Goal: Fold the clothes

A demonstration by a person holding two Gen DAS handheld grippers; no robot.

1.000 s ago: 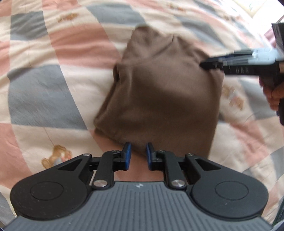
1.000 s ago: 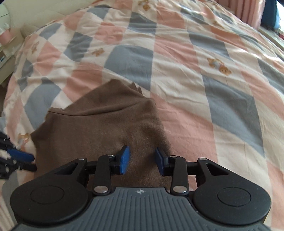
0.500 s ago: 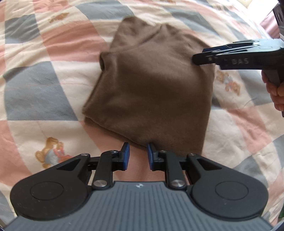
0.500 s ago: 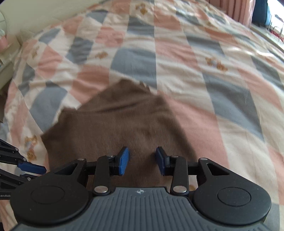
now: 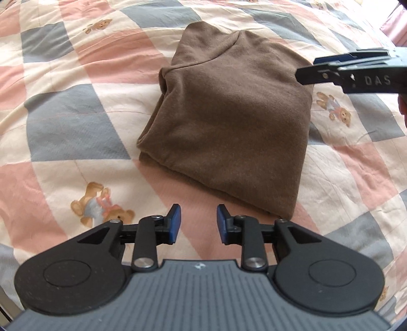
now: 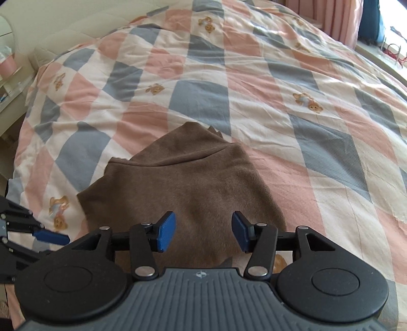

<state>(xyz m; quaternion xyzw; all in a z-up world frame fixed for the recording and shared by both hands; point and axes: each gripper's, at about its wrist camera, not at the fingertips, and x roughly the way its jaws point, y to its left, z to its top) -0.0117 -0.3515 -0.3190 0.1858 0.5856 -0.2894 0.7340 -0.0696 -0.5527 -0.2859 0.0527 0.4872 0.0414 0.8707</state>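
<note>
A brown garment [image 5: 229, 119] lies folded into a compact block on the checked quilt, also seen in the right wrist view as the brown garment [image 6: 178, 185]. My left gripper [image 5: 198, 224] hovers open just off its near edge, nothing between the blue pads. My right gripper [image 6: 202, 230] stands open above the garment's near side, empty. In the left wrist view the right gripper [image 5: 313, 68] comes in from the right by the garment's far right corner. The left gripper [image 6: 51, 236] shows at the left edge of the right wrist view.
The quilt [image 6: 254, 76] in pink, grey and cream squares with teddy bears covers the bed. A white bedside shelf with a pink cup [image 6: 9, 66] is at far left. Pink curtains [image 6: 338, 17] hang at the back right.
Both grippers have drawn back and away from the garment, which now looks smaller and lies free. The left jaws have widened from a narrow gap to clearly open; the right jaws have widened too.
</note>
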